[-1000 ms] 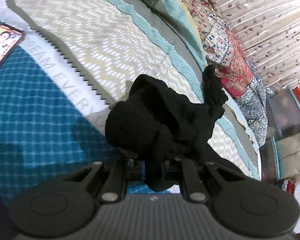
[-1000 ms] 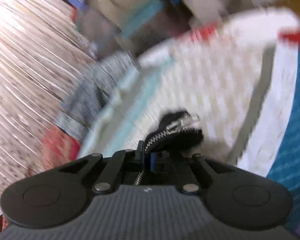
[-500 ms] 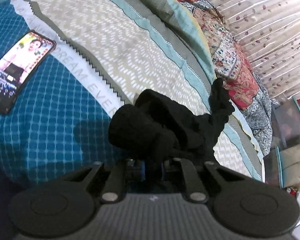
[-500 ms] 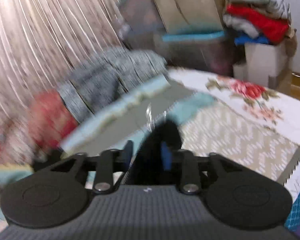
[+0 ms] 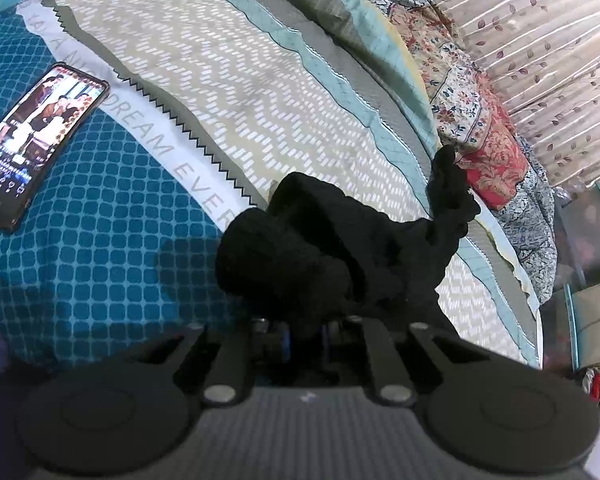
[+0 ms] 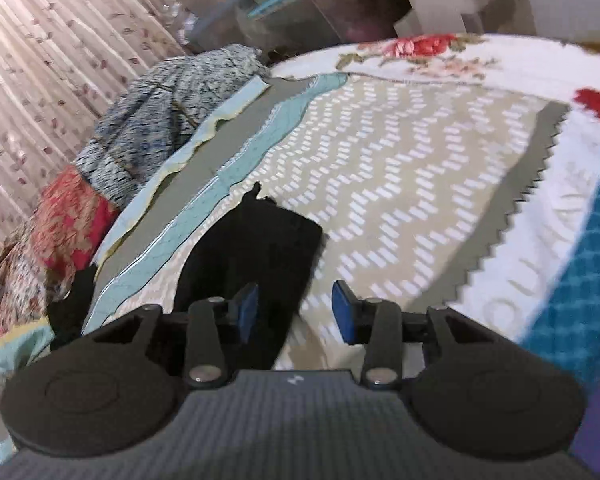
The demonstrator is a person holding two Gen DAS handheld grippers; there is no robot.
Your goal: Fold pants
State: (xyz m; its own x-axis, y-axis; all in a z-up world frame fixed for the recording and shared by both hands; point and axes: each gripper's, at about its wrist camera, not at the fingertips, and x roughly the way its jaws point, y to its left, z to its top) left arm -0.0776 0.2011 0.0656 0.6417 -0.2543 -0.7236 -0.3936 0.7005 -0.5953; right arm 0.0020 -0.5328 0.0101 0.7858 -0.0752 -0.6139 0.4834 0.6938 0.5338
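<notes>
While the left claw point(image 5: 305, 330) pinched a bunched wad of the black fabric pants point(image 5: 320, 256) above the patchwork quilted bed point(image 5: 228, 76), the right claw point(image 6: 295, 312) stood spread, cloth hanging beside its left pad. Judged best: regrip a waistband corner, then lay the garment flat. Legs and waistband were indistinguishable in the black bundle; the grip point was hidden.
</notes>
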